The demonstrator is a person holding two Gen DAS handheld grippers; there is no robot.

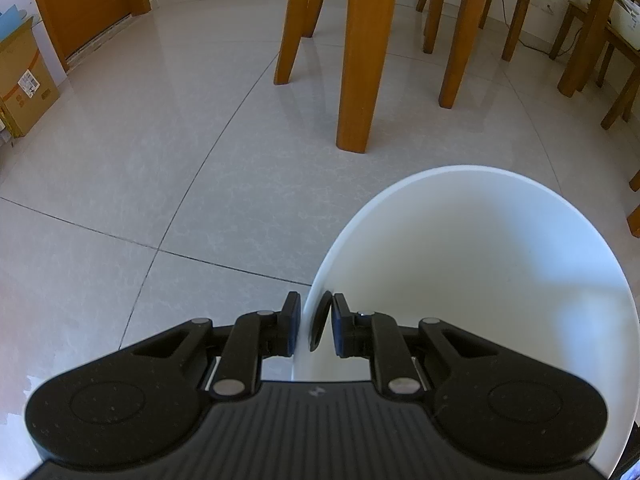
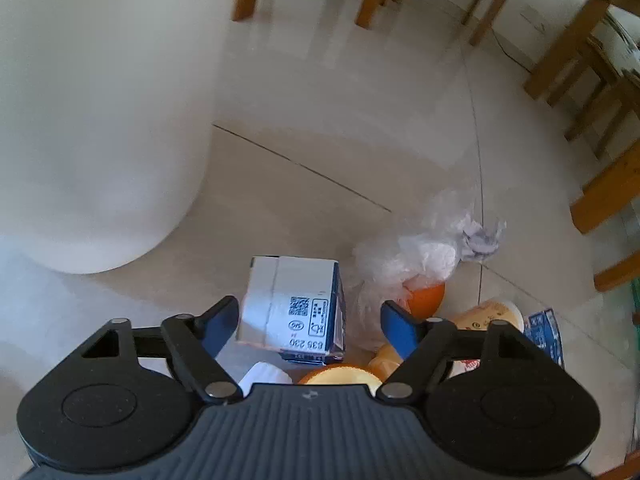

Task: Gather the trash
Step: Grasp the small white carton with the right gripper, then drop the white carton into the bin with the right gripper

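My left gripper (image 1: 316,314) is shut on the rim of a white bin (image 1: 480,280), one pad outside the wall and one inside. The same bin (image 2: 100,120) fills the left of the right wrist view. My right gripper (image 2: 310,310) hangs open over a pile of trash on the floor. A white and blue carton (image 2: 292,304) stands between its fingers, with a gap on the right side. Beside the carton lie a clear plastic bag (image 2: 404,252), crumpled paper (image 2: 482,236), an orange round item (image 2: 428,296), a paper cup (image 2: 492,314) and a blue packet (image 2: 546,328).
Wooden table legs (image 1: 360,60) and chair legs (image 1: 460,40) stand on the tiled floor beyond the bin. A cardboard box (image 1: 24,80) sits at the far left by a wooden door. More wooden furniture legs (image 2: 608,188) line the right side near the trash.
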